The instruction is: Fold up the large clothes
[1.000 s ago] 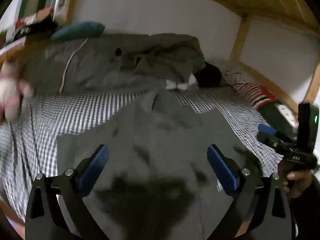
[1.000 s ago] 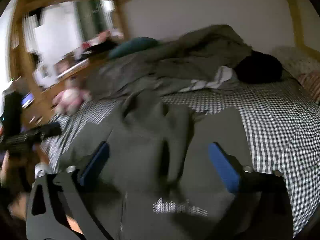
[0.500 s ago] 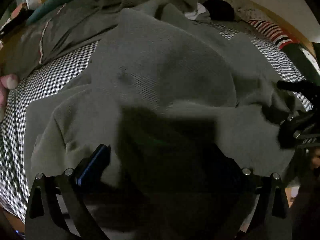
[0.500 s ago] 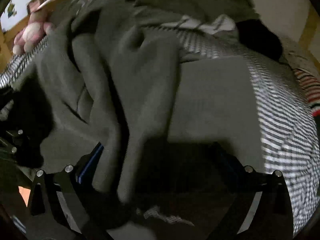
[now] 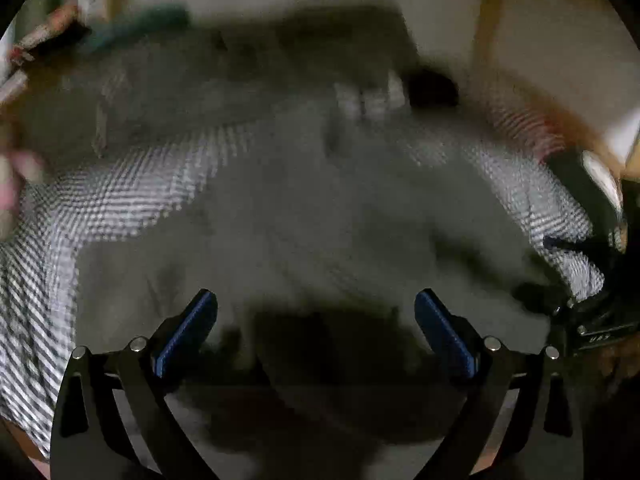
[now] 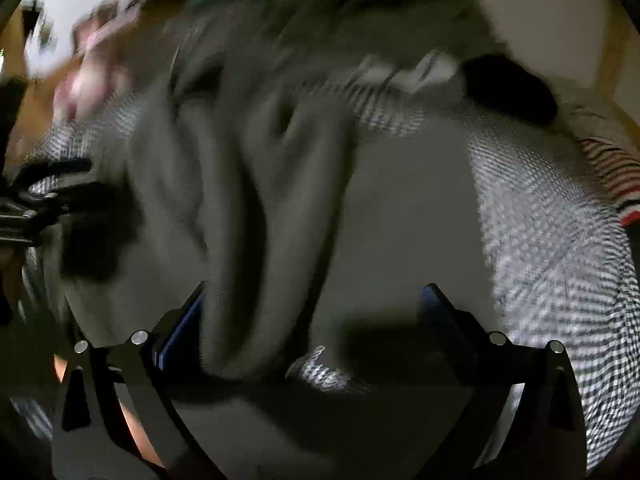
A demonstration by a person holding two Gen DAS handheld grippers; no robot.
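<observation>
Both grippers, left (image 5: pixel 316 332) and right (image 6: pixel 316 328), hang spread wide and empty over the grey garment (image 5: pixel 320 224) lying rumpled on the checked bedsheet (image 5: pixel 120 200), seemingly poised to pick an edge.

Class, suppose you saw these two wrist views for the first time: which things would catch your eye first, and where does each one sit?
First comes the big grey garment, bunched in long folds across the middle of the black-and-white checked bedsheet. Next, the open left gripper stands over the cloth in the foreground, blue pads wide apart. At the back lie a black lump and a heap of grey bedding, all blurred.
</observation>
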